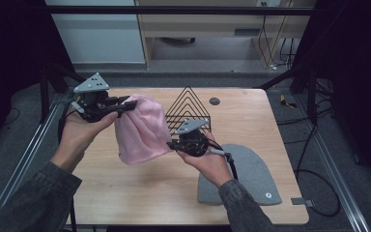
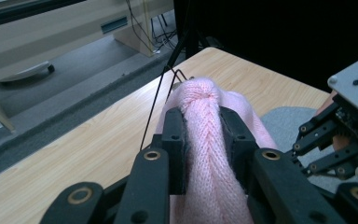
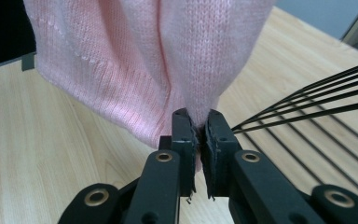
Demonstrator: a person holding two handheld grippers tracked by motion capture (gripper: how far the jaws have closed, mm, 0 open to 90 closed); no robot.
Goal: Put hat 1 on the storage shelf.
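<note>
- A black wire rack (image 1: 188,108) stands at the table's (image 1: 140,193) twelve o'clock side, nothing in it.
- A pink knit hat (image 1: 142,128) hangs above the table centre, ribbed, soft and bunched.
- The left gripper (image 2: 204,135), at the hat's ten o'clock, is clamped on a thick fold.
- The right gripper (image 3: 199,140), at its four o'clock, pinches its edge, jaws nearly together.
- A grey felt mat (image 1: 253,176) lies at four o'clock.
</note>
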